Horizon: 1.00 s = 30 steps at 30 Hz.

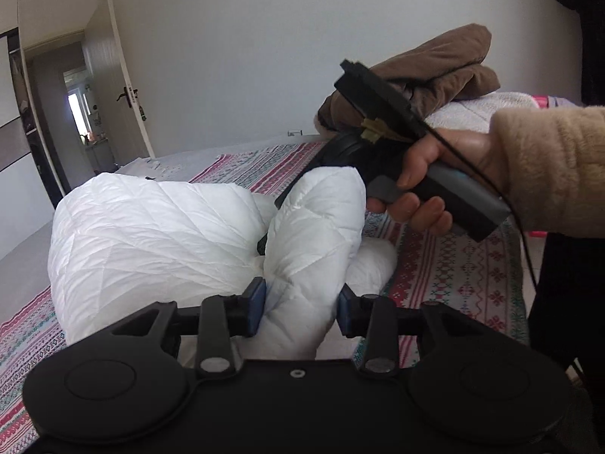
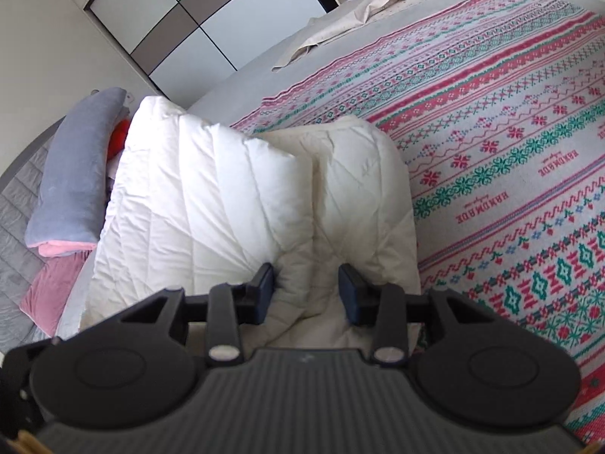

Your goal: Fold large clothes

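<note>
Garment: one white quilted jacket (image 1: 151, 234) on the bed, bunched into puffy folds on the patterned blanket (image 1: 465, 276), with a padded fold raised between the two grippers.
Left gripper (image 1: 300, 304): both blue-padded fingers (image 1: 255, 304) pressed against a thick fold of the white jacket, clamped on it.
Right gripper (image 2: 306, 293): its two fingers (image 2: 264, 289) sit either side of a padded fold, the fabric filling the gap (looks gripped, pads sunk into the quilting).
Right hand (image 1: 431, 185): one hand, in a fuzzy beige sleeve, wrapped round the right gripper's handle, seen from the left wrist camera just above the jacket.
Bed: one blanket with red, green and white bands; a pale sheet (image 2: 355, 11) lies crumpled at its far edge.
Other clothes: one brown folded garment (image 1: 427, 75) stacked on a white towel-like pile (image 1: 487, 108) at the far side; one grey-blue folded item (image 2: 75, 166) over pink fabric (image 2: 49, 287) beside the jacket.
Room: one open door (image 1: 121, 87), one wardrobe (image 2: 196, 19).
</note>
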Available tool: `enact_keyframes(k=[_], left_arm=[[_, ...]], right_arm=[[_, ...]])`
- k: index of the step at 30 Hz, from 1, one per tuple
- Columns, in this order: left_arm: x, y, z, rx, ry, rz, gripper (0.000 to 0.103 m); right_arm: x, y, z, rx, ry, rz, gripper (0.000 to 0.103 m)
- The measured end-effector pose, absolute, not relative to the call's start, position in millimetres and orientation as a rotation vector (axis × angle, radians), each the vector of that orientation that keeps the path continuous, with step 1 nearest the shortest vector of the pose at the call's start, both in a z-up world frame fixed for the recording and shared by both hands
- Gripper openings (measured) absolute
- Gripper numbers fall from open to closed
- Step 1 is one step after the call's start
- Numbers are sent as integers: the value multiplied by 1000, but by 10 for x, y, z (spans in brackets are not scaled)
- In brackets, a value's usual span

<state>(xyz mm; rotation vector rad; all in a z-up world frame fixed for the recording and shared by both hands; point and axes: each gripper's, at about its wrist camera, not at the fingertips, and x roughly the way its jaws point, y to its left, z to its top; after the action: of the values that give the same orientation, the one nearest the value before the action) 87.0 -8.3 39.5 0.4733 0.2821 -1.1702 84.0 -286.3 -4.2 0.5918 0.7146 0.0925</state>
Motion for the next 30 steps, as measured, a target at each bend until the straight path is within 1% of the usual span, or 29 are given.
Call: enact_keyframes(k=[4, 8, 10, 15, 16, 19, 24, 27, 30], left_arm=[[985, 200, 572, 364, 316, -1230, 40], [1138, 318, 601, 257, 334, -1198, 40], [1214, 298, 587, 212, 354, -1160, 38], [1219, -63, 289, 318, 440, -1147, 37], [1204, -140, 229, 343, 452, -1142, 37], [1174, -250, 172, 374, 452, -1133, 37], [1116, -326, 142, 409, 434, -1113, 37], [1072, -371, 116, 428, 422, -1102, 37], [1064, -377, 126, 426, 418, -1103, 37]], right_arm=[[823, -2924, -58, 629, 707, 110, 35], [807, -2869, -29, 607, 704, 97, 36], [805, -2851, -20, 603, 704, 91, 36], [795, -2835, 59, 597, 691, 83, 39], [778, -2838, 105, 602, 684, 79, 42], [656, -2828, 336, 623, 612, 50, 43], [507, -2526, 756, 671, 391, 103, 43], [652, -2278, 786, 729, 309, 146, 43], [867, -2142, 679, 702, 288, 52, 43]])
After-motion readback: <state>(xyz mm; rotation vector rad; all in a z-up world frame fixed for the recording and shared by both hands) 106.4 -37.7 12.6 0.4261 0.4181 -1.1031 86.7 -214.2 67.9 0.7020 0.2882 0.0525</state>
